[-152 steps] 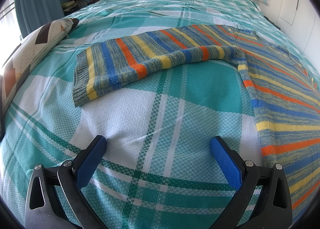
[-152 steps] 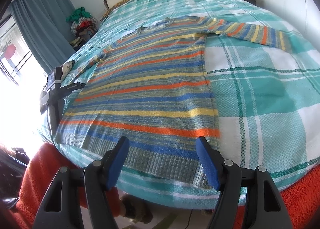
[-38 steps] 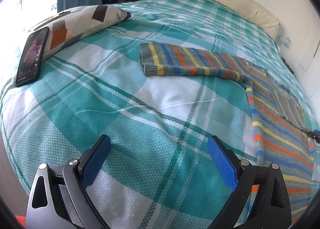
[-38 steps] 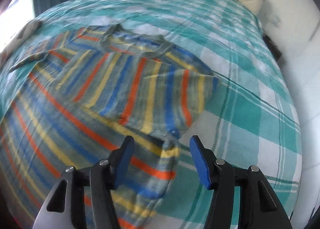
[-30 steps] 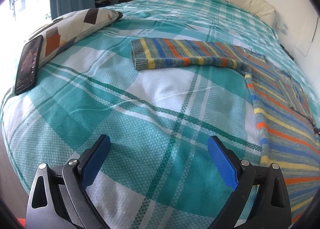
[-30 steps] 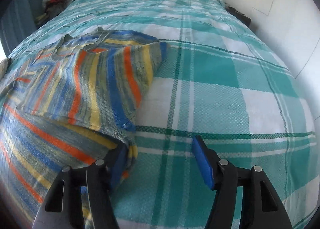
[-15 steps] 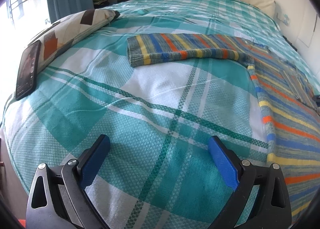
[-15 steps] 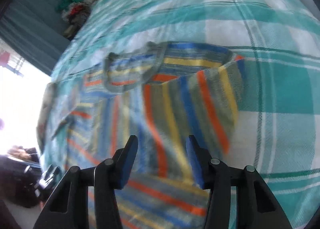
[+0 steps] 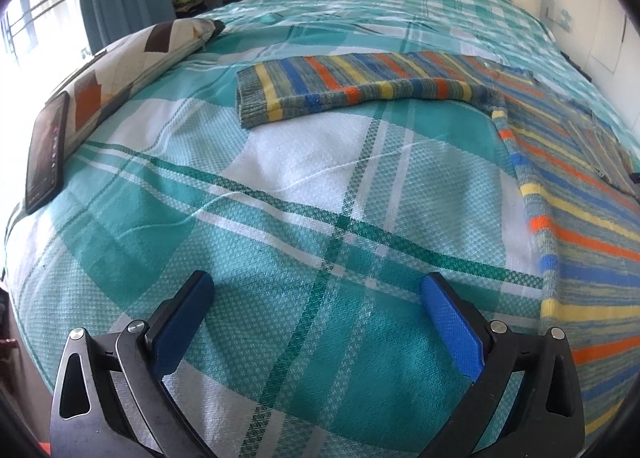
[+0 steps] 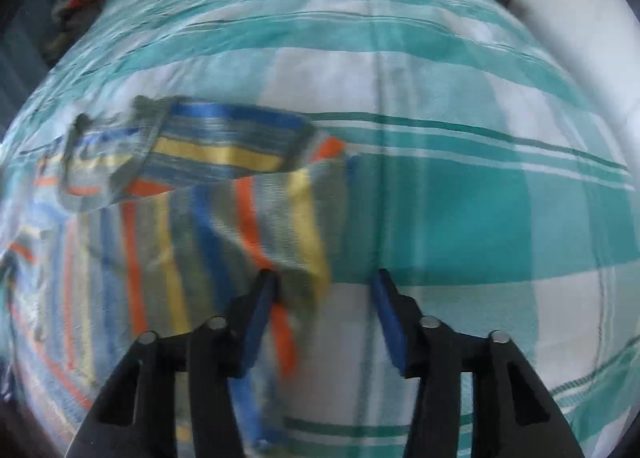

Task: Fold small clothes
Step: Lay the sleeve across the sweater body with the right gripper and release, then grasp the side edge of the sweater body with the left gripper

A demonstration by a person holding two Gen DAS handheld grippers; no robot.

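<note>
Both jaws of the right gripper (image 10: 322, 312) have just been opening and stand apart, pressing on nothing; the folded sleeve's (image 10: 256, 234) end lies against the left one. That sleeve now rests across the sweater (image 9: 576, 194), so one fold looks done. Jaws of the left gripper (image 9: 316, 318) gape wide over bare bedspread (image 9: 304, 194), empty. Its own sleeve (image 9: 360, 88) still stretches outward, likely next. A pillow (image 9: 132, 62) and a phone (image 9: 46, 154) lie well clear, so nothing blocks the way.
</note>
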